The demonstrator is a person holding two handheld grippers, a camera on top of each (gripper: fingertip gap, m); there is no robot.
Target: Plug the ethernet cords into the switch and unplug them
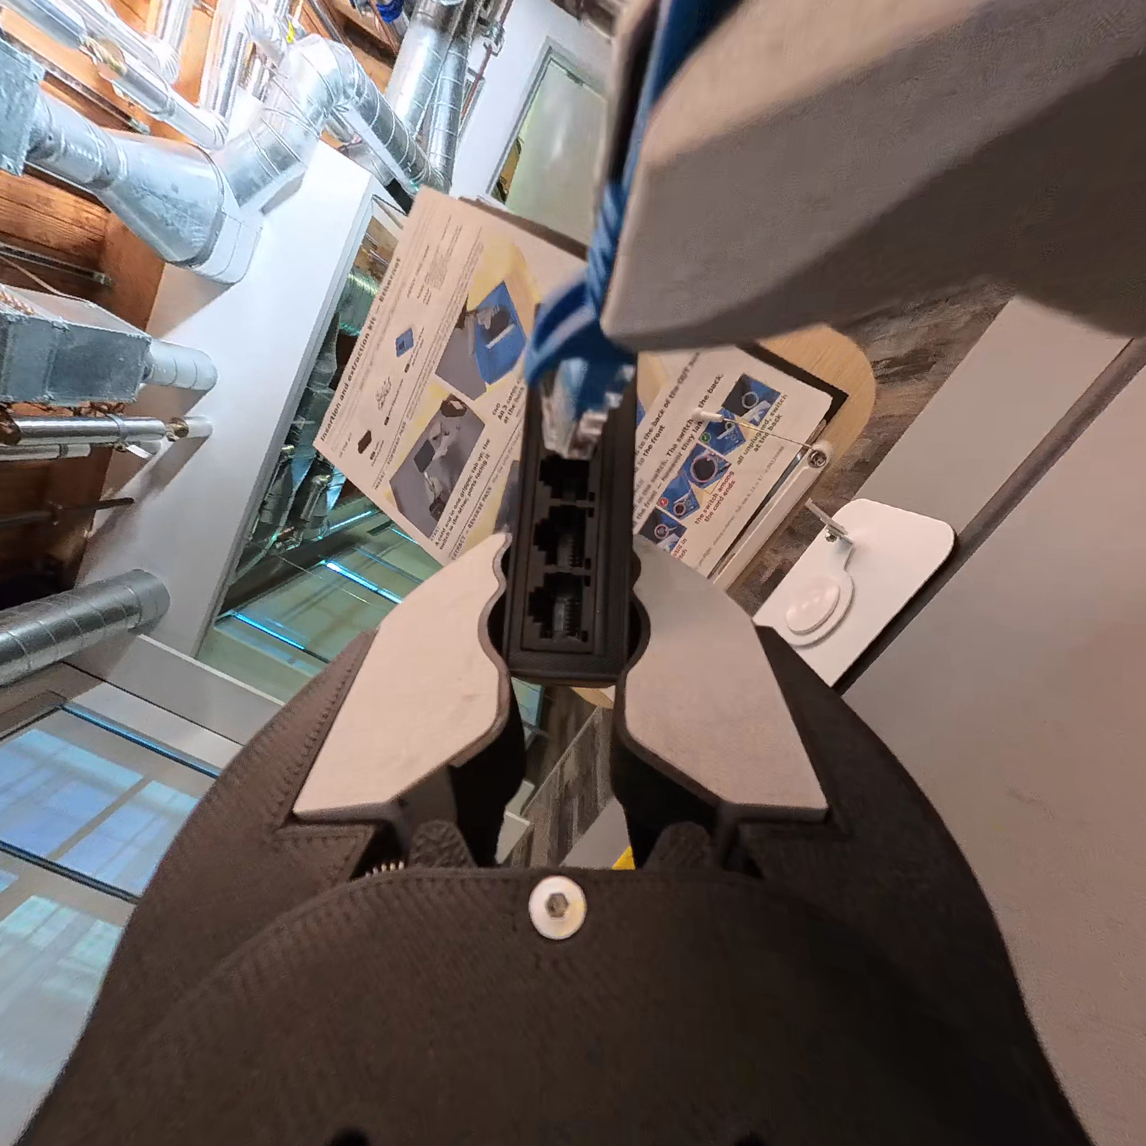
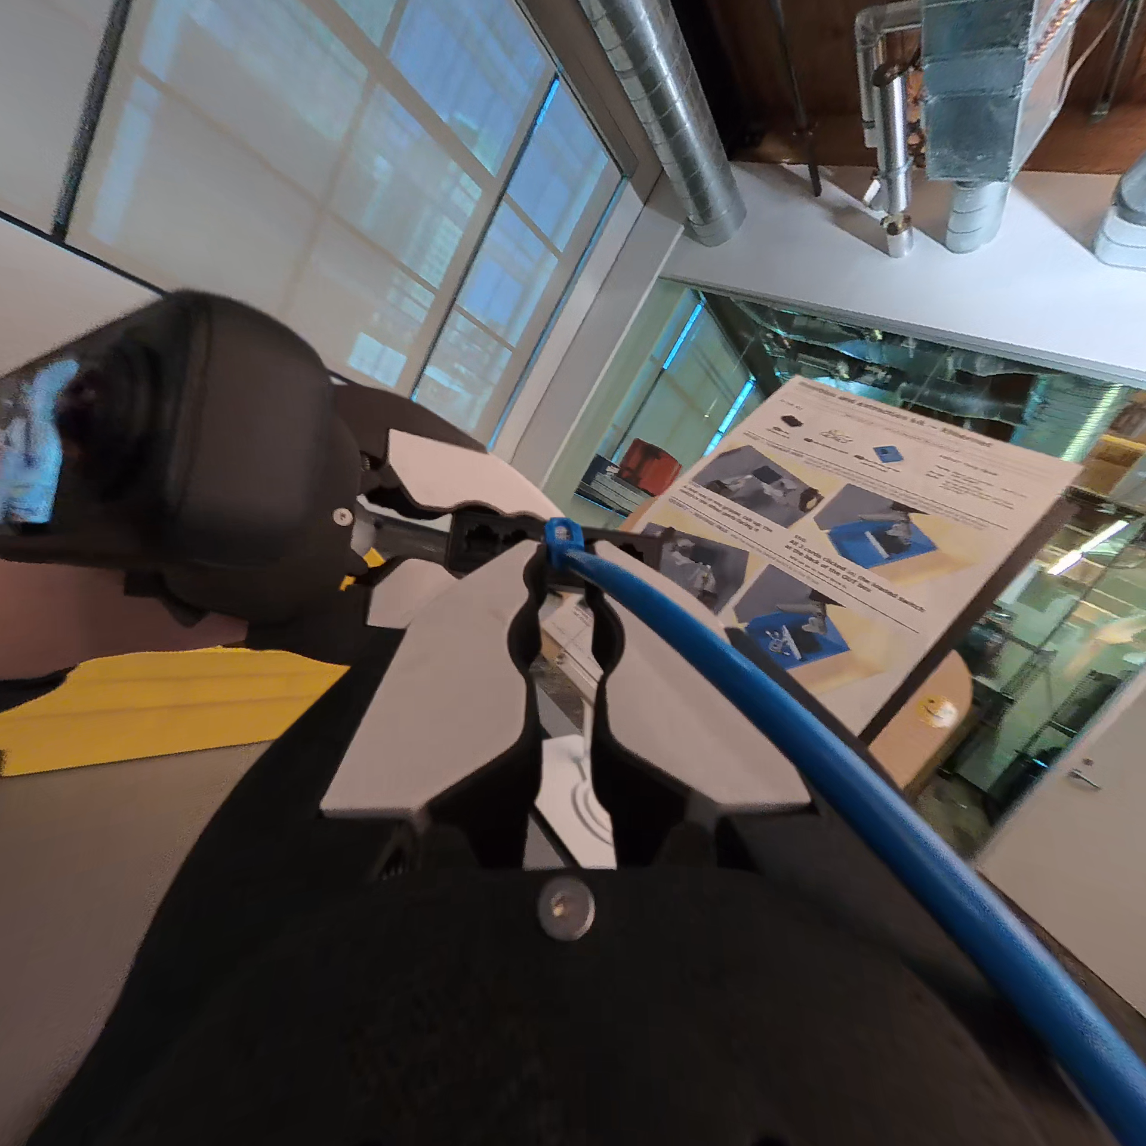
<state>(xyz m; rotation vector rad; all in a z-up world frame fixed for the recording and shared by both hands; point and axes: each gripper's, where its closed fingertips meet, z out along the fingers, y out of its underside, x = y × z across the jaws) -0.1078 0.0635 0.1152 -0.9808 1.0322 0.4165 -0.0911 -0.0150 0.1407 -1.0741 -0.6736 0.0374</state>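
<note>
Cord plug at switch port, both hand-held grippers gripping.

Left hand-held gripper (image 1: 564, 611) clamped on black switch (image 1: 573, 546), ports facing camera, held in air. Right hand-held gripper (image 2: 561, 586) closed on blue ethernet cord (image 2: 775, 701); plug (image 1: 573, 415) at the far port, seating unclear. Instruction sheet (image 2: 856, 539) behind.

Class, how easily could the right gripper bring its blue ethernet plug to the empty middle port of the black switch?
Probably yes. The right gripper grips the blue ethernet plug beside the end port; the middle port of the black switch faces it, uncovered by the left gripper.
</note>
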